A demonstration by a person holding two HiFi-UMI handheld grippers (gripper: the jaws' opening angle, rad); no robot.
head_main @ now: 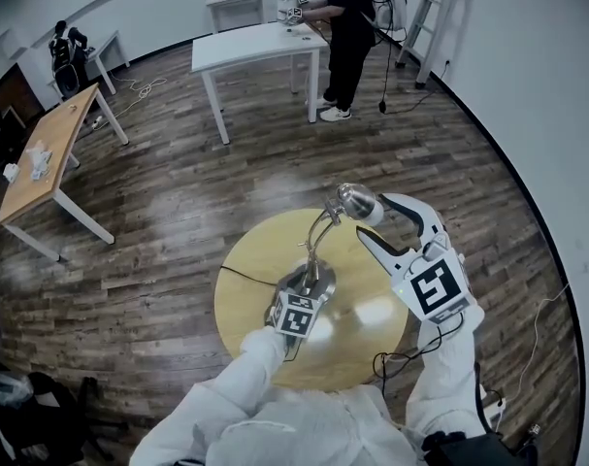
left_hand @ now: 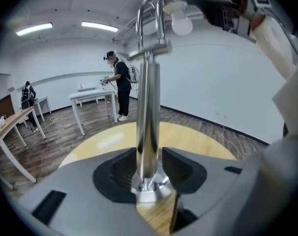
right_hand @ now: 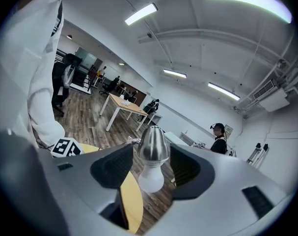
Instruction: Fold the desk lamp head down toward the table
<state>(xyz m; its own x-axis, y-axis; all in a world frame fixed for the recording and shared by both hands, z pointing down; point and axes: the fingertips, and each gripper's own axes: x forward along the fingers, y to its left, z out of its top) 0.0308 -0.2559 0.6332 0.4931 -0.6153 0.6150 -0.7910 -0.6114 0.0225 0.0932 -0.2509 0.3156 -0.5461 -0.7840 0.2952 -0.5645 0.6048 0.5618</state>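
Standing on the round table (head_main: pixel 255 260), the desk lamp (head_main: pixel 318 246) is upright, with its chrome post (left_hand: pixel 149 107) rising from the base and a curved neck carrying the lamp head (head_main: pixel 355 200) high above the tabletop. The white bulb (right_hand: pixel 151 177) protrudes from the chrome shade toward the right gripper (head_main: pixel 372 216).

Left gripper (left_hand: pixel 149 168): low on the lamp, jaws spread, one black pad on each side of the post just above the base. The pads sit very close to the post, with no visible squeeze on it. Its marker cube (head_main: pixel 296 314) faces the head camera.

Right gripper (right_hand: pixel 152 166): raised to head height, jaws apart. The lamp head (right_hand: pixel 152 144) lies between the pads with a clear gap on each side.
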